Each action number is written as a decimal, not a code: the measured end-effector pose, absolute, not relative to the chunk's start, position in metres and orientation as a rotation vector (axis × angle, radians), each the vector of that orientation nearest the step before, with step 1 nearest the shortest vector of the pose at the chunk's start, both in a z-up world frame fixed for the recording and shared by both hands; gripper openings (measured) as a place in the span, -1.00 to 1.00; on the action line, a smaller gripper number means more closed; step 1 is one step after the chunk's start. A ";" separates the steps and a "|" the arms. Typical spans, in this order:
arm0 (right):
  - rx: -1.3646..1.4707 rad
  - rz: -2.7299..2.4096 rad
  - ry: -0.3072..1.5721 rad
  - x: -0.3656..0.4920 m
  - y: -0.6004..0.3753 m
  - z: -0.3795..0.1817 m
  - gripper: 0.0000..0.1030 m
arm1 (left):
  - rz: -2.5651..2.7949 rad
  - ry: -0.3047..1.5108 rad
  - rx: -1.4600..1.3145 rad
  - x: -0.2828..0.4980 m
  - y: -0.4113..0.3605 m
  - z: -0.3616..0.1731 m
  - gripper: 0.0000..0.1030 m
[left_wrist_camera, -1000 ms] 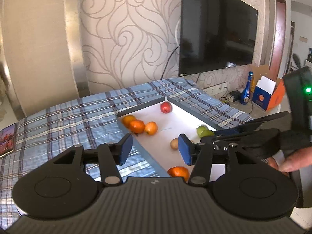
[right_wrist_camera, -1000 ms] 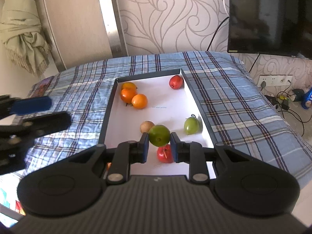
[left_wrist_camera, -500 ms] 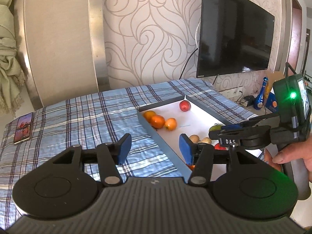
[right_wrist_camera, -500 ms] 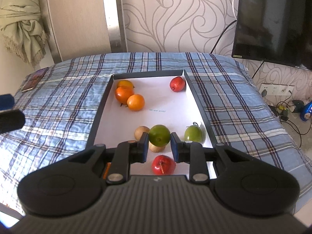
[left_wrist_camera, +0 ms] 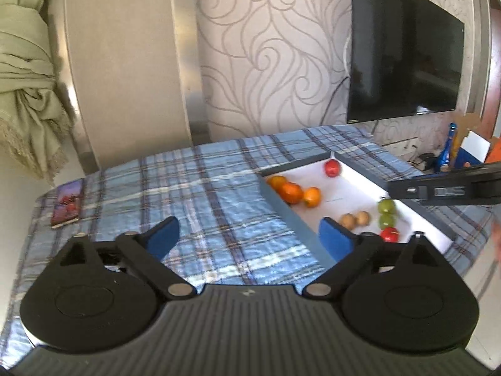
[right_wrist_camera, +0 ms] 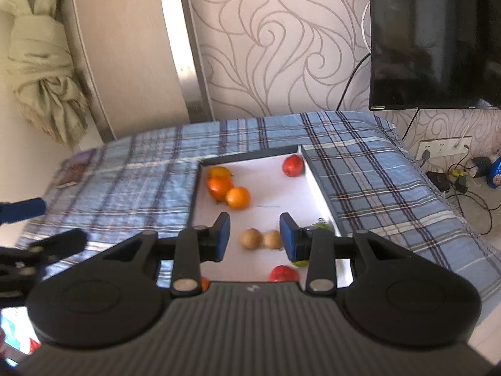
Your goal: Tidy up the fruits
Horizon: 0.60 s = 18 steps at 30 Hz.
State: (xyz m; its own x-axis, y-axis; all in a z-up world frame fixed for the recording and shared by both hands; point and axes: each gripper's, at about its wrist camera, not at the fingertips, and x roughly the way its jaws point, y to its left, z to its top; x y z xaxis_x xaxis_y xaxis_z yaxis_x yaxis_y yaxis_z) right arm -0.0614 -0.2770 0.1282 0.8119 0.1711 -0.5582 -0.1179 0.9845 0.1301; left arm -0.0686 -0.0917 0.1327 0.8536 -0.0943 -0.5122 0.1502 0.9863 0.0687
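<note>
Swirl-patterned wallpaper and a dark TV [left_wrist_camera: 404, 53] back a surface spread with a blue plaid cloth [left_wrist_camera: 194, 188]; whether it is a bed or a tabletop cannot be told. On the cloth lies a shallow tray [right_wrist_camera: 316, 181] with dark walls and a white floor. Three oranges [right_wrist_camera: 228, 186] cluster touching one another in its far left corner, and a red fruit [right_wrist_camera: 292, 165] sits in the far right corner. Nearer, two brown fruits [right_wrist_camera: 261, 238] lie side by side, touching. Two green fruits [left_wrist_camera: 386, 211] rest by the right wall, with another red fruit [left_wrist_camera: 389, 234] just in front of them. A phone [left_wrist_camera: 67, 202] lies on the cloth, well apart to the left.

The left tongs [left_wrist_camera: 249, 235] hang over the cloth beside the tray's left wall, their jaws spreading wide with nothing between them. The right tongs [right_wrist_camera: 254, 236] hover over the tray's near half, jaws opening, gripping nothing; the brown fruits show through the gap on the tray floor beyond.
</note>
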 end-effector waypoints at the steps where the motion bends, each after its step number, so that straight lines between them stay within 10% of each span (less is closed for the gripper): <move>1: 0.099 0.156 0.602 -0.066 -0.275 0.131 -0.27 | -0.127 0.528 0.102 -0.067 -0.086 0.133 0.95; 18: 0.224 -0.067 0.689 -0.131 -0.246 0.149 -0.24 | -0.175 0.428 0.126 -0.056 -0.017 0.146 0.99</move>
